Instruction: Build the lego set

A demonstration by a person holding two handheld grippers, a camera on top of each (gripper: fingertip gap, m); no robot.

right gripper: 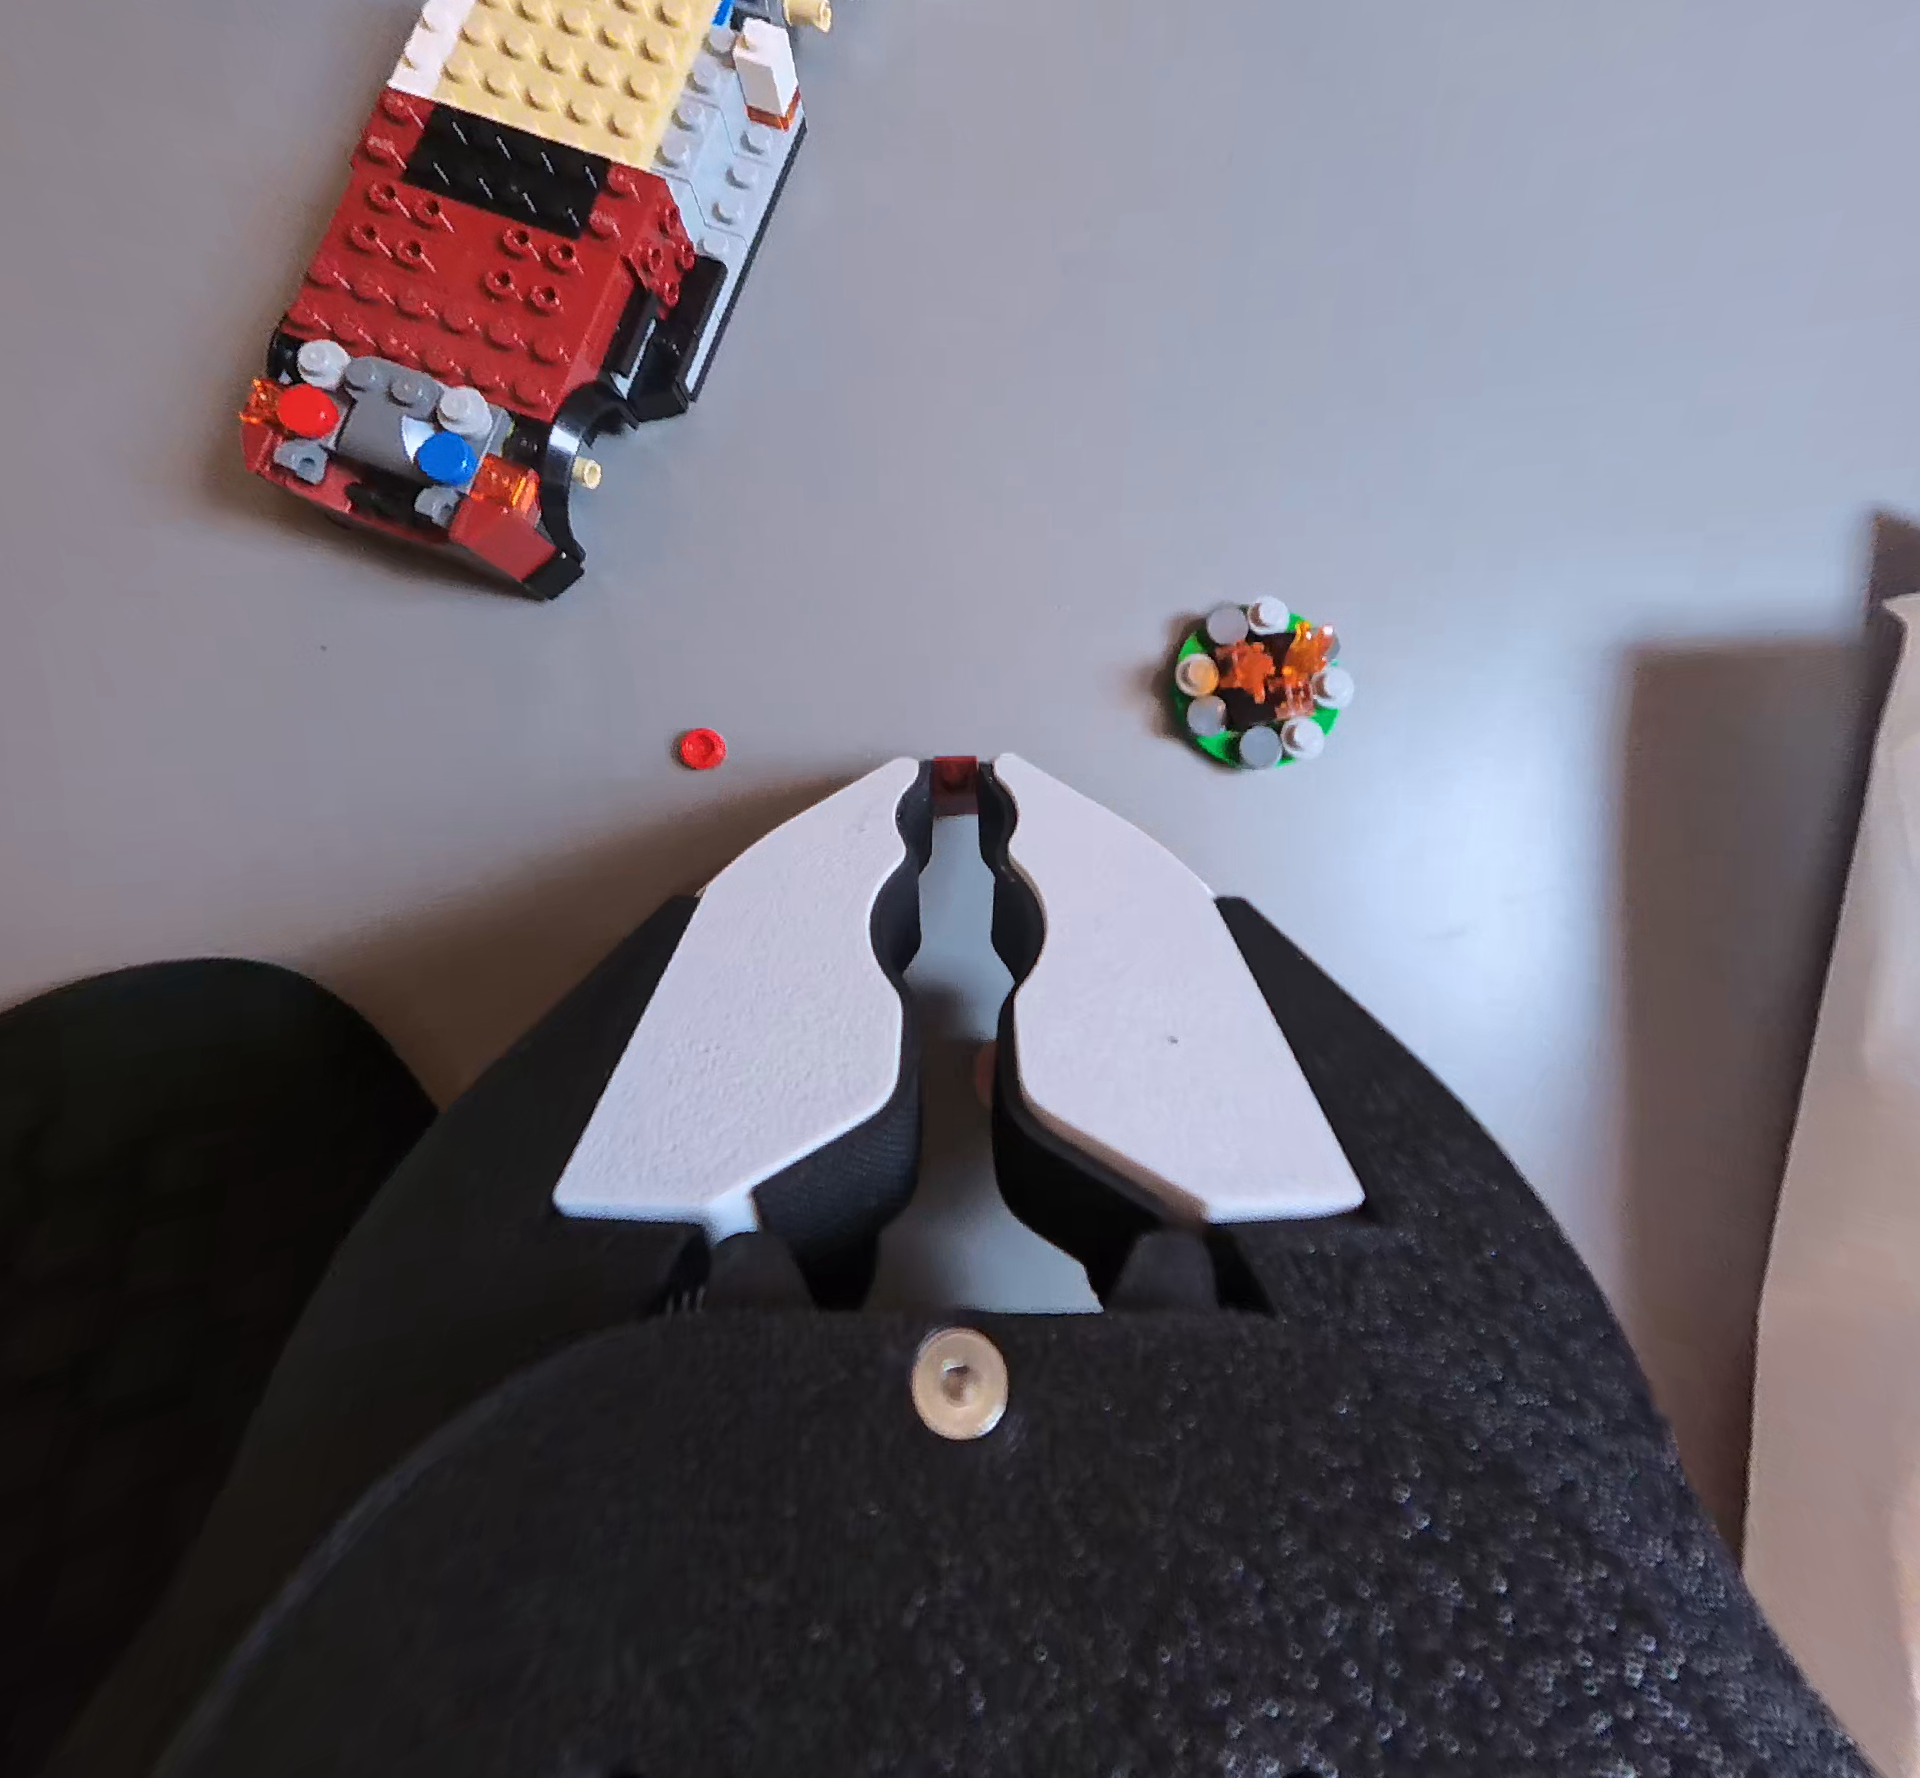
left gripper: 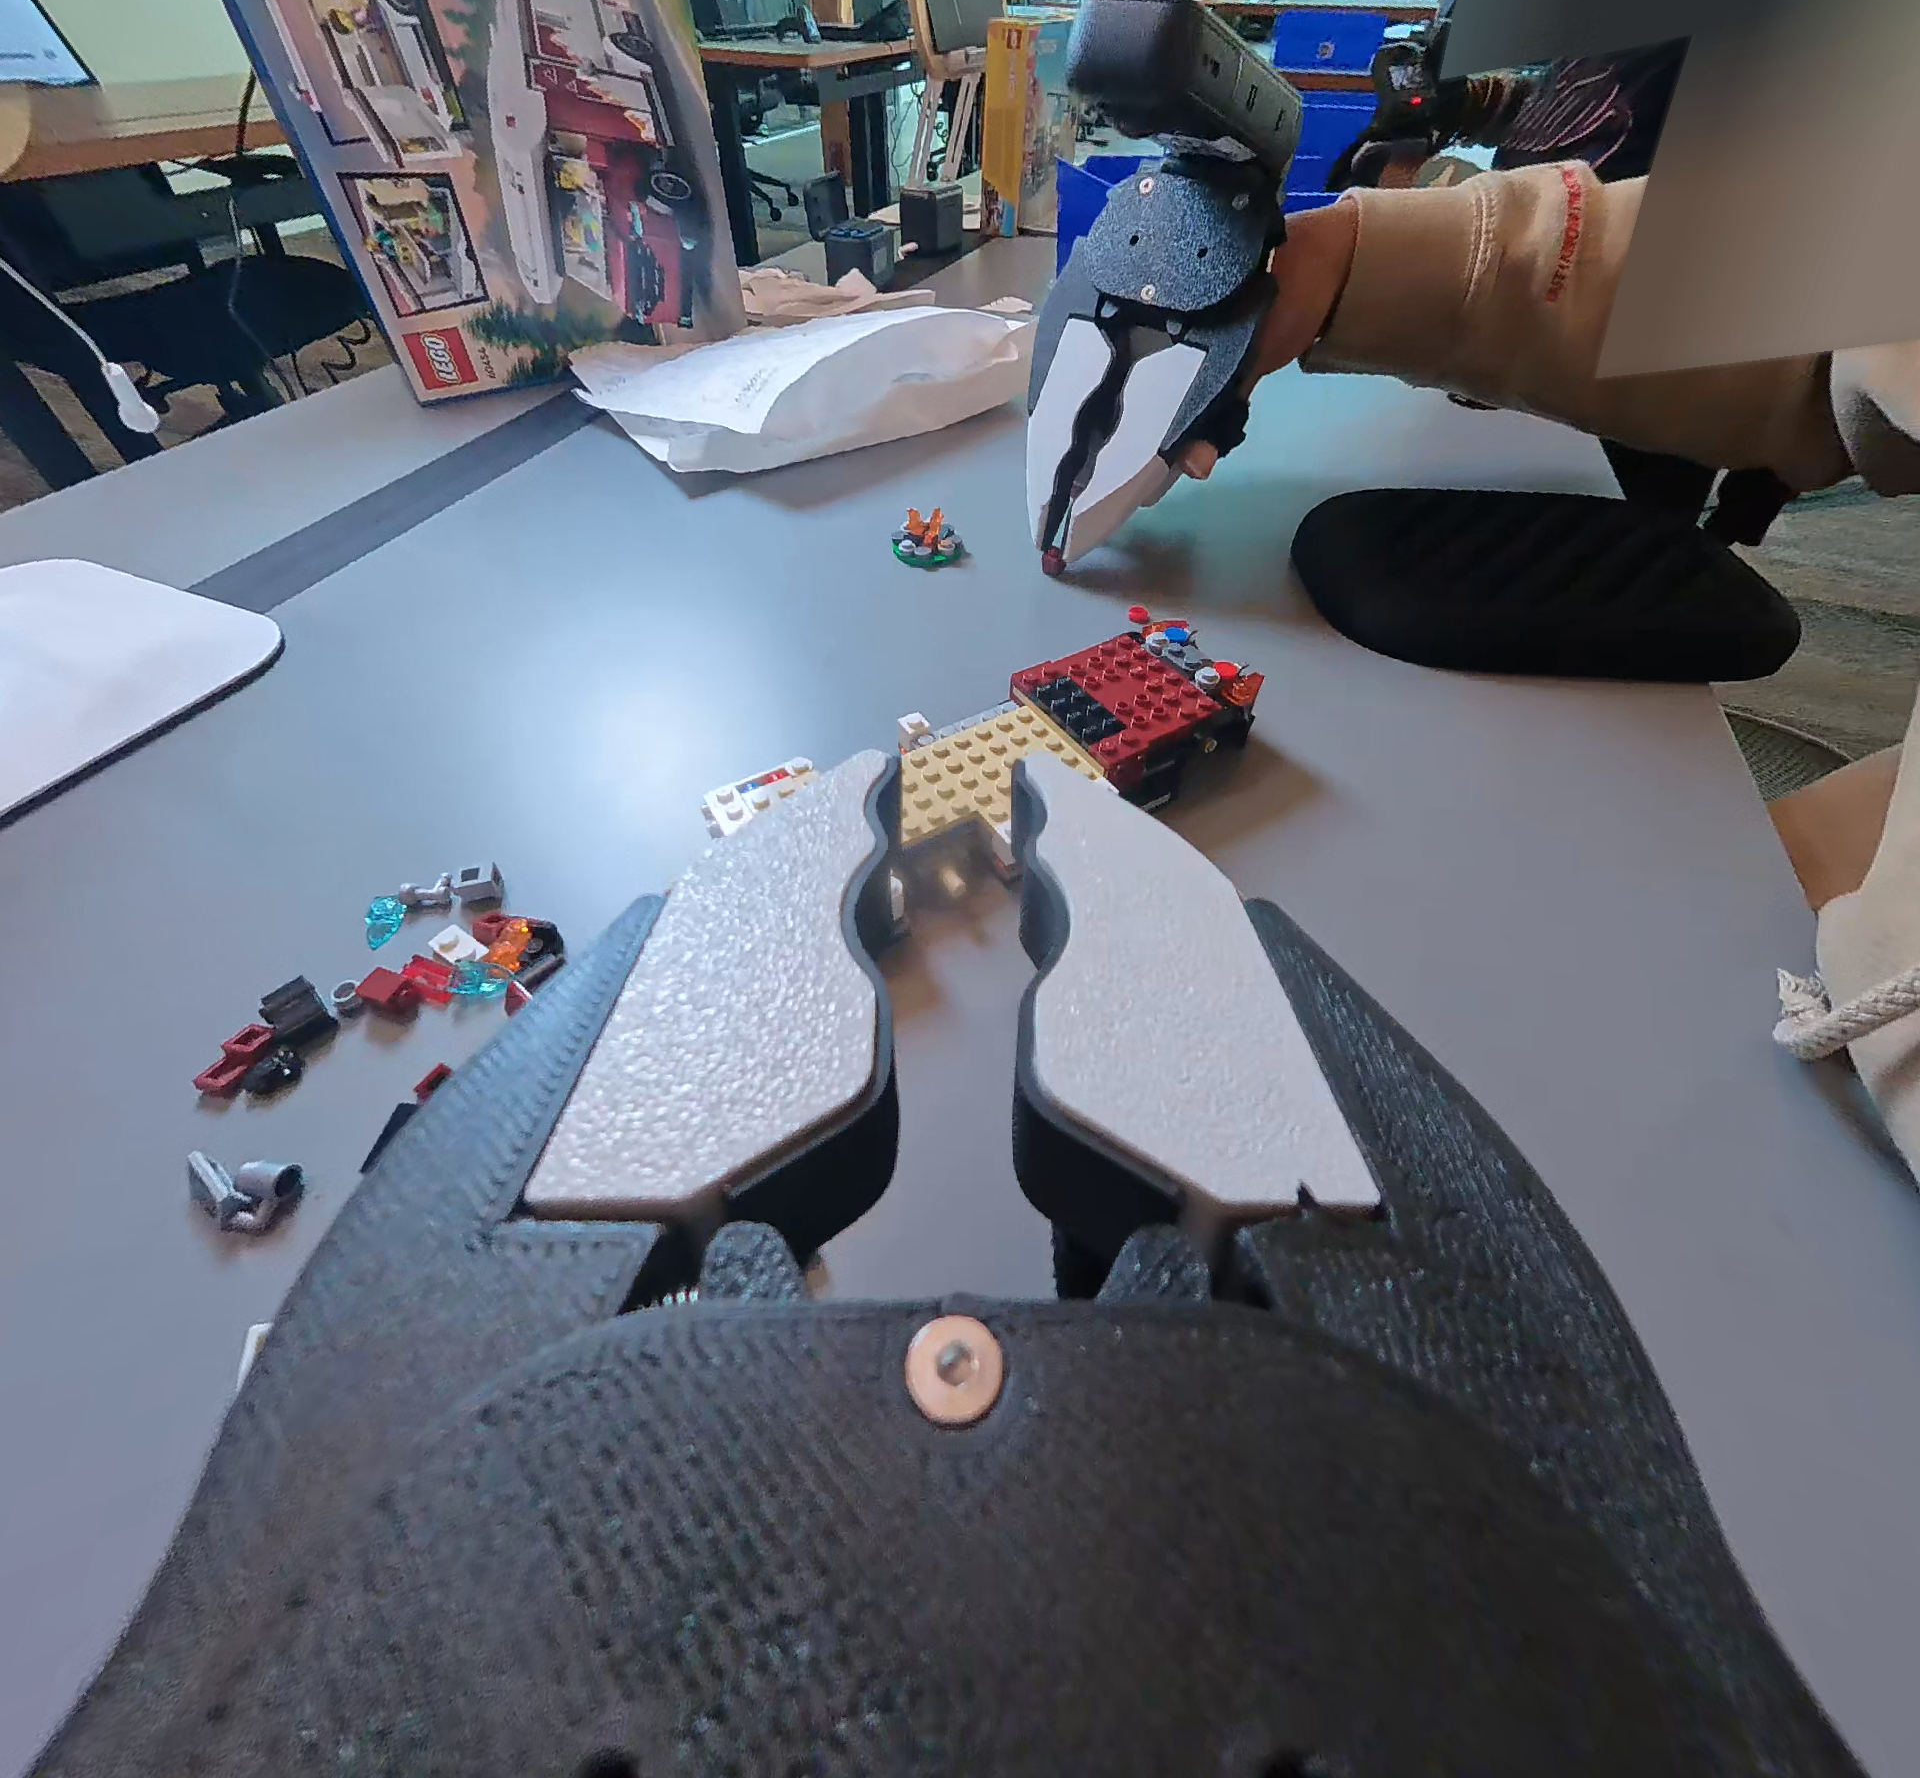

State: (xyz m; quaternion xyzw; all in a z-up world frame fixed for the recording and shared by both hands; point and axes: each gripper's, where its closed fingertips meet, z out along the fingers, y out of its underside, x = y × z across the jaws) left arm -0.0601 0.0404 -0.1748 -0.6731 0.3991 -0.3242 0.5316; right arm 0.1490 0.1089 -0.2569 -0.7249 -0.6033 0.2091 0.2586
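A brick vehicle (left gripper: 1122, 700) with a dark red front and a tan studded plate lies on the grey table (left gripper: 520, 637). My left gripper (left gripper: 958, 783) is closed around the narrow tan rear end, with a pad against each side. The vehicle also shows in the right wrist view (right gripper: 488, 274). My right gripper (right gripper: 956, 772) is shut on a small dark red brick (right gripper: 955, 781) at its very tips. In the left wrist view the right gripper (left gripper: 1051, 549) points down, with the small brick (left gripper: 1054, 565) at the table surface. A loose red round stud (right gripper: 701, 748) lies just to its left.
A small green round build with orange flames (right gripper: 1257, 684) stands right of my right gripper. Several loose pieces (left gripper: 447, 959) lie left of my left gripper. A toy box (left gripper: 468, 118) and a white paper bag (left gripper: 810, 388) stand at the back. A black cushion (left gripper: 1538, 585) lies at the right. The tips of one gripper are about 25 cm away from the tips of the other. To the loose red round stud (right gripper: 701, 748): right tips about 4 cm, left tips about 20 cm.
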